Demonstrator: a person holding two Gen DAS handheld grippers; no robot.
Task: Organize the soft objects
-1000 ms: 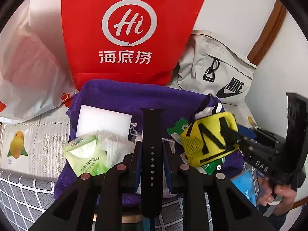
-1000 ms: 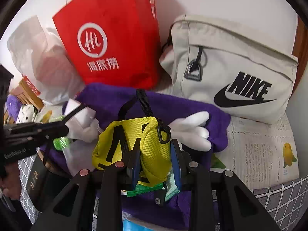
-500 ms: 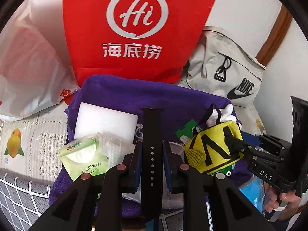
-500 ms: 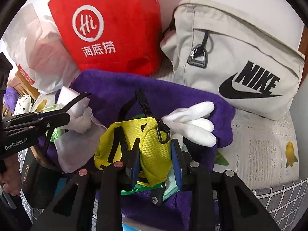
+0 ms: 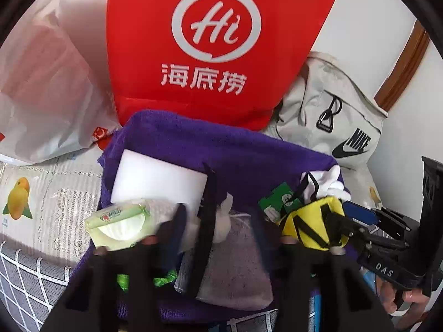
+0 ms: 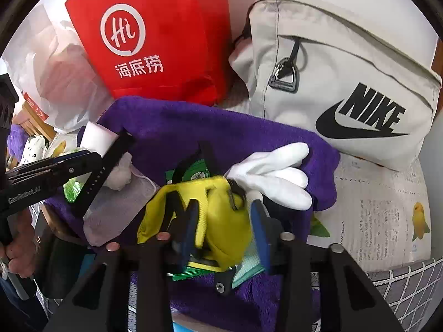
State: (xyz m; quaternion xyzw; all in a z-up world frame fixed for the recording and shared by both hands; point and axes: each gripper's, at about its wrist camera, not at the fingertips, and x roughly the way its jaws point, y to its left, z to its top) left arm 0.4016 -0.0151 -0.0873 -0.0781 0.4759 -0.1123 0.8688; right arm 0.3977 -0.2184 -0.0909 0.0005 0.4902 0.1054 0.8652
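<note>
A purple towel [image 5: 227, 149] lies spread over the surface, with soft things on it. In the left wrist view my left gripper [image 5: 218, 221] has opened, and the black watch strap [image 5: 206, 221] leans loose between its jaws over a grey mesh pouch [image 5: 235, 260]. My right gripper [image 6: 221, 221] has opened around the yellow pouch [image 6: 218, 221], which rests on the towel [image 6: 221, 127]; it also shows at the right in the left wrist view [image 5: 313, 227]. A white glove [image 6: 274, 174] lies just behind the pouch. A white foam block [image 5: 157, 179] and a green wipes pack [image 5: 119, 224] lie at the left.
A red paper bag [image 5: 210, 47] and a grey Nike bag [image 6: 346, 83] stand against the wall behind the towel. A white plastic bag [image 5: 41, 88] sits at the left. Green sachets [image 6: 199, 171] lie under the yellow pouch. A lemon-print cloth [image 6: 382, 215] covers the surface.
Both grippers have opened. The left one let go of the black strap, which now tilts loose. The right one let go of the yellow pouch. Both moved forward over the towel.
</note>
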